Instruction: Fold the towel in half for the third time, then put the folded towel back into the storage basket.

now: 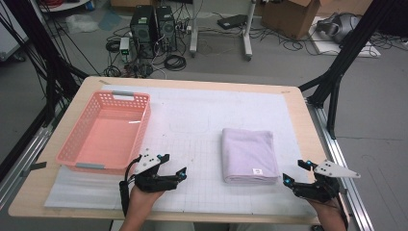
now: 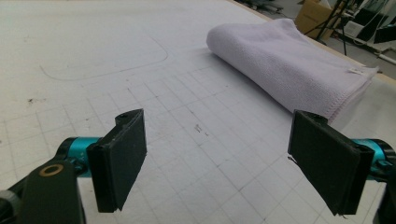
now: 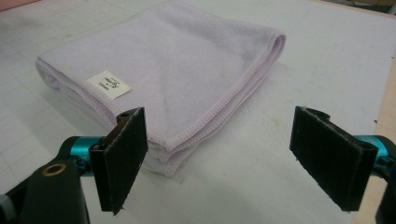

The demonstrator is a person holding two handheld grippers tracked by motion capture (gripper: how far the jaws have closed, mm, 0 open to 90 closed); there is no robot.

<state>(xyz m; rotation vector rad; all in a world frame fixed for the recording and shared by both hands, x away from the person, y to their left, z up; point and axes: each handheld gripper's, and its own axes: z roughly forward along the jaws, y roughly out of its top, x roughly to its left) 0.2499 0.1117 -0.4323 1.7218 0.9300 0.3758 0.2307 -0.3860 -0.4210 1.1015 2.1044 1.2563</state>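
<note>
Folded towel (image 1: pixel 250 155) flat on mat (image 1: pixel 192 192), between both grippers, touching neither; left gripper (image 1: pixel 177 164) jaws wide apart, nothing between, towel off to its right; right gripper (image 1: pixel 294 172) jaws also spread, empty, towel corner just ahead-left of it; pink basket (image 1: pixel 139 122) just beyond left gripper, well apart from towel

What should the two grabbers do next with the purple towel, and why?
Probably the right gripper should slide a little toward the near corner of the folded towel and take hold there. Both it and the left gripper stand open with nothing between their fingers, the towel lies flat on the mat, and the pink basket beside it has nothing inside.
</note>
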